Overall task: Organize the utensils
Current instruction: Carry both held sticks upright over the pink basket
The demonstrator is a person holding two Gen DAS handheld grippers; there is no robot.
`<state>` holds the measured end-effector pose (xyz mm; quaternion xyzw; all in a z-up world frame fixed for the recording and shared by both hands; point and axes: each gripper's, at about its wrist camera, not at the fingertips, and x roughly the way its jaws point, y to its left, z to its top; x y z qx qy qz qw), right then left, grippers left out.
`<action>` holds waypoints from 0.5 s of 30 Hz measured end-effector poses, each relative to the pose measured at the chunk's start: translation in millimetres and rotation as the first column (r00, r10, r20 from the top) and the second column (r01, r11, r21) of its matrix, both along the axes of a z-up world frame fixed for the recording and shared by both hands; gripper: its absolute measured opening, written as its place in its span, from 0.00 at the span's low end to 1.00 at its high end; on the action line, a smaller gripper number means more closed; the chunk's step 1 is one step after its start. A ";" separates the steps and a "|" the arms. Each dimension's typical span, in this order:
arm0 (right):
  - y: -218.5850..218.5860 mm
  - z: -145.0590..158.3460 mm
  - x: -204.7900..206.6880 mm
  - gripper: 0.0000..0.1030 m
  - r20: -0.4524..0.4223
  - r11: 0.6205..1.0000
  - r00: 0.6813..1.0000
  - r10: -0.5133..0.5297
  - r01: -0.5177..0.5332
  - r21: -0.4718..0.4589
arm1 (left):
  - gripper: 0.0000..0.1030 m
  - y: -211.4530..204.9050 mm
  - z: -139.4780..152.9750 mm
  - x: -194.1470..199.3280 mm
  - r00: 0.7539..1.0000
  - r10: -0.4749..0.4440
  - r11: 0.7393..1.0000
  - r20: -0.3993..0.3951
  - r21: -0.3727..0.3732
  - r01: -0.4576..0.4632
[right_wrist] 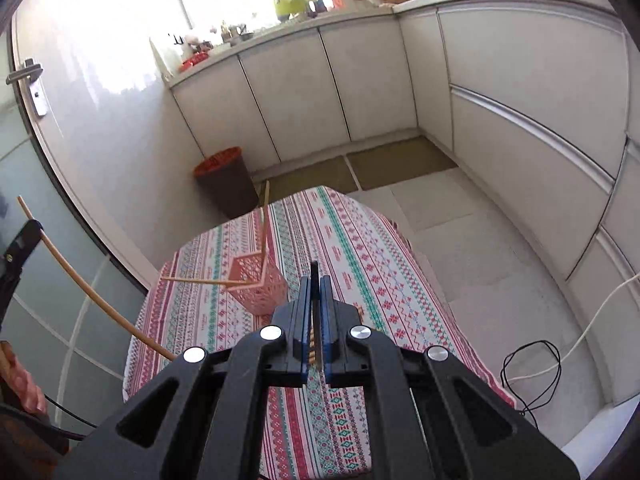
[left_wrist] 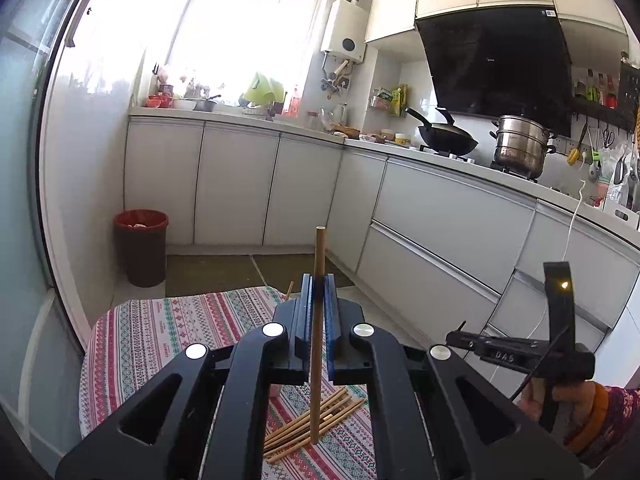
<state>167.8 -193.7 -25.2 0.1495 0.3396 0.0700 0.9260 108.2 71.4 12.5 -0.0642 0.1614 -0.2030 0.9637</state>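
Nearest us, our left gripper is clamped on one bamboo chopstick, which stands upright between the blue pads. Our right gripper is closed too, on a chopstick seen end-on; its tip does not show. Below the left gripper, the loose chopsticks lie fanned on the patterned tablecloth. Farther along the table stands the pink mesh holder, with two chopsticks leaning out of it at wide angles. We judge the holder light and narrow: a stick pushed in at a slant could tip it, or knock out the leaning ones. A thin round stick may also swivel in the pads.
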 end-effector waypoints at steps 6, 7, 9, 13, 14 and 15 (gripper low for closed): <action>-0.8 52.0 16.6 0.04 0.099 0.999 0.995 0.026 -0.029 0.035 | 0.04 -6.5 7.7 25.7 0.999 0.044 0.999 0.018 0.026 -0.045; 0.5 57.0 20.2 0.04 0.113 0.999 0.993 0.027 -0.032 0.041 | 0.04 -7.6 8.7 31.0 0.998 0.053 0.998 0.025 0.029 -0.054; 2.7 67.4 26.5 0.04 0.140 0.998 0.990 0.033 -0.039 0.044 | 0.04 -9.4 10.1 44.2 0.997 0.070 0.997 0.038 0.031 -0.072; 15.2 76.4 45.5 0.04 0.182 0.998 0.982 0.050 -0.058 0.040 | 0.04 -13.1 9.3 75.4 0.991 0.119 0.992 0.056 0.036 -0.121; 18.6 76.8 50.5 0.04 0.185 0.997 0.981 0.054 -0.063 0.041 | 0.04 -14.8 7.4 83.4 0.990 0.133 0.990 0.057 0.046 -0.135; 22.3 75.1 56.8 0.04 0.185 0.997 0.981 0.060 -0.069 0.044 | 0.04 -16.4 4.5 91.9 0.988 0.143 0.988 0.060 0.055 -0.147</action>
